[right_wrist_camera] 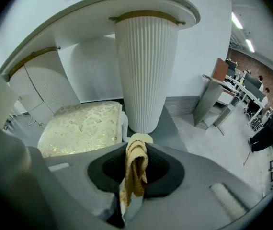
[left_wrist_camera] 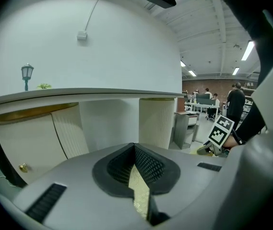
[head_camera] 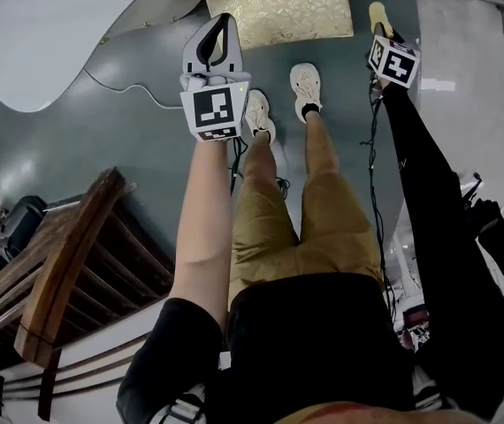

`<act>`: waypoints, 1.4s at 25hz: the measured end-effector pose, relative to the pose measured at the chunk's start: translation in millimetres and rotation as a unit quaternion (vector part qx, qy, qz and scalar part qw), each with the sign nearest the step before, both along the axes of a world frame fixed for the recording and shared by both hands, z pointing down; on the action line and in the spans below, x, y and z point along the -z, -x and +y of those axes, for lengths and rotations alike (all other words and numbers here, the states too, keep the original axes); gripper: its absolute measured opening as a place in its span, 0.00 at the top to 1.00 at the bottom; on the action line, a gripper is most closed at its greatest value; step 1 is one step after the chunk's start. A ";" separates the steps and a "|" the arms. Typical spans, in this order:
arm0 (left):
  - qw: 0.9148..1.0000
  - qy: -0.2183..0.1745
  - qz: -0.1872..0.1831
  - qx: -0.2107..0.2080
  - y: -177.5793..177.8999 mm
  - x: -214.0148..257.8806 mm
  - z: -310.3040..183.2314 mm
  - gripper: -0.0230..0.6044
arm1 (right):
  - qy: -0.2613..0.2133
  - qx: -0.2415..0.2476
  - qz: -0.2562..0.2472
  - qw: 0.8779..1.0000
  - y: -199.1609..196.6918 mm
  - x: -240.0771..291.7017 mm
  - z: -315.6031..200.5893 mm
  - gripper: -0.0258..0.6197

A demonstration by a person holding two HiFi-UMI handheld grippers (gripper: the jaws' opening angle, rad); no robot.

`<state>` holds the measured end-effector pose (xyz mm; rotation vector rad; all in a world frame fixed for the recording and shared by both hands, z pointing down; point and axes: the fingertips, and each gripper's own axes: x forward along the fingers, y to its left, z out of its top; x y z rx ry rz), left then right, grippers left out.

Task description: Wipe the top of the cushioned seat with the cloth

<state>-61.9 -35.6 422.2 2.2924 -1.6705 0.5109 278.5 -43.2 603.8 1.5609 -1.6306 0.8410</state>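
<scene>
Gold-patterned and square, the cushioned seat [head_camera: 278,5] lies on the grey floor [head_camera: 119,131] ahead of the person's white shoes [head_camera: 306,87]. It sits beside the white ribbed pedestal [right_wrist_camera: 146,71] of the round white table [head_camera: 49,25]. The right tongs [right_wrist_camera: 136,145] are closed on a crumpled mustard-yellow cloth [right_wrist_camera: 135,169], which hangs down between the pads. In the head view the cloth is held in the air to the right of the seat, not touching it. The left tongs [left_wrist_camera: 134,150] are pressed together at the tips with nothing gripped, held near the seat's left front corner. A dark slatted wooden chair [head_camera: 66,263] stands at the person's left.
</scene>
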 end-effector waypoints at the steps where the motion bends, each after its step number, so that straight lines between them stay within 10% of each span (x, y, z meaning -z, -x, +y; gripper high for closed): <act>1: 1.000 -0.001 0.001 0.001 6.3 1.4 3.2 0.95 | -0.008 0.001 -0.005 1.000 8.6 5.5 2.7 0.87; 10: 1.000 -0.009 0.003 0.014 66.7 9.6 32.1 0.95 | -0.070 0.068 -0.112 0.989 168.3 51.3 23.9 0.87; 19: 1.000 -0.010 -0.004 0.029 116.5 7.3 57.9 0.95 | -0.016 0.174 -0.266 0.948 368.7 47.4 64.9 0.87; 35: 1.000 0.013 -0.002 0.017 60.3 -16.3 37.9 0.95 | 0.022 0.102 -0.137 0.985 223.1 -26.6 17.4 0.87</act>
